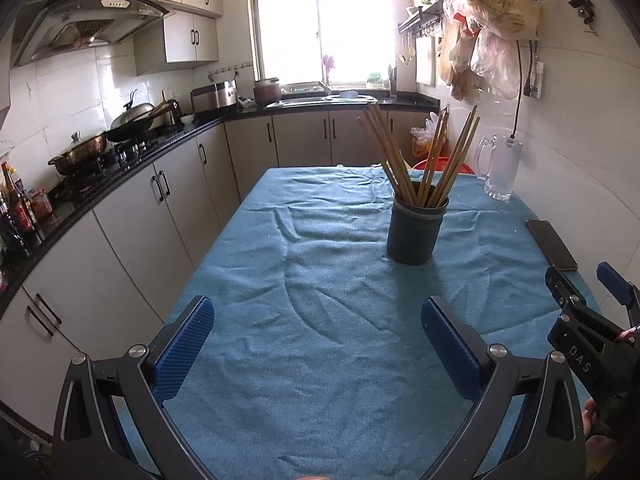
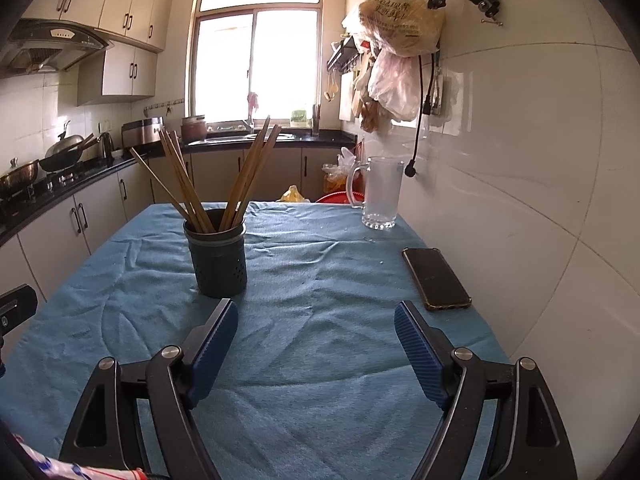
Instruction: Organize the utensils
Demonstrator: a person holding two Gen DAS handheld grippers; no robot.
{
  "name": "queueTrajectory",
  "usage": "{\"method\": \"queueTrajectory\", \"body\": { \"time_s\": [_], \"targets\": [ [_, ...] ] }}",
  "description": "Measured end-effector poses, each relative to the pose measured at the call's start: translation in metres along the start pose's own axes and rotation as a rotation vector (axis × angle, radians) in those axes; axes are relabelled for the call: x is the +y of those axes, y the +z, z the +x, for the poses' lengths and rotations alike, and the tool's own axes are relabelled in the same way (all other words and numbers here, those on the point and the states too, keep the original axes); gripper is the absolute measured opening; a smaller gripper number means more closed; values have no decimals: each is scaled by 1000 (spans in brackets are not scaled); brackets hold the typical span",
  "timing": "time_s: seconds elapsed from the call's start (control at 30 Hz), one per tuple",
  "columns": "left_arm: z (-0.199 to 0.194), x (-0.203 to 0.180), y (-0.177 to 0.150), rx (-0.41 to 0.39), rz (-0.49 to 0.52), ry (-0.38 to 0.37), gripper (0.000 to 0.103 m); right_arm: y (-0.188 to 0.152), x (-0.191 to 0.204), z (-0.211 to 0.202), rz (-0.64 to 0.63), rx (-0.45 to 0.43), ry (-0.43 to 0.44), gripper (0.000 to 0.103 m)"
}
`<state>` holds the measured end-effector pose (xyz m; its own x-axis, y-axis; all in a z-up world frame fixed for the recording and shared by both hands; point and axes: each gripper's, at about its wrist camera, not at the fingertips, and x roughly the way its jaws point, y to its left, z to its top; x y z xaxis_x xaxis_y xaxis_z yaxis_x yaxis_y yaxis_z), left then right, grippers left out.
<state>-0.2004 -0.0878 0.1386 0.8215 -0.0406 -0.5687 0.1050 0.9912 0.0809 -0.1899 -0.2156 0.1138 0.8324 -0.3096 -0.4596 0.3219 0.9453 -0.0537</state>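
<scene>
**Both grippers empty, chopsticks in holder**

Left gripper (image 1: 318, 344): jaws wide apart, nothing between the blue pads, over bare blue tablecloth (image 1: 320, 280). Right gripper (image 2: 316, 336): jaws also wide apart, empty. Wooden chopsticks (image 2: 224, 176) stand fanned in 2 bunches in the dark perforated chopstick holder (image 2: 218, 260), upright on the cloth at 11 o'clock from the right gripper. Phone (image 2: 436, 278) lies flat at 1 o'clock, glass mug (image 2: 380, 196) beyond it near the tiled wall.

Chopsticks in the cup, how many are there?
About 9, all standing in the cup on the blue cloth: chopsticks lean left, others right. They overlap, so some may be hidden.
</scene>
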Motion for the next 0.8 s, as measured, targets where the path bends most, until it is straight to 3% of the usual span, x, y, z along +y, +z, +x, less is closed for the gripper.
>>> {"method": "queueTrajectory", "body": {
  "time_s": [0.43, 0.8],
  "targets": [
    [-15, -10, -3, -35, 21, -9, 103, 2, -3, -17, -24, -56, -12, 87],
    [7, -10, -1, 23, 13, -10, 103, 0, -1, 0, -35, -15, 5, 87]
  ]
}}
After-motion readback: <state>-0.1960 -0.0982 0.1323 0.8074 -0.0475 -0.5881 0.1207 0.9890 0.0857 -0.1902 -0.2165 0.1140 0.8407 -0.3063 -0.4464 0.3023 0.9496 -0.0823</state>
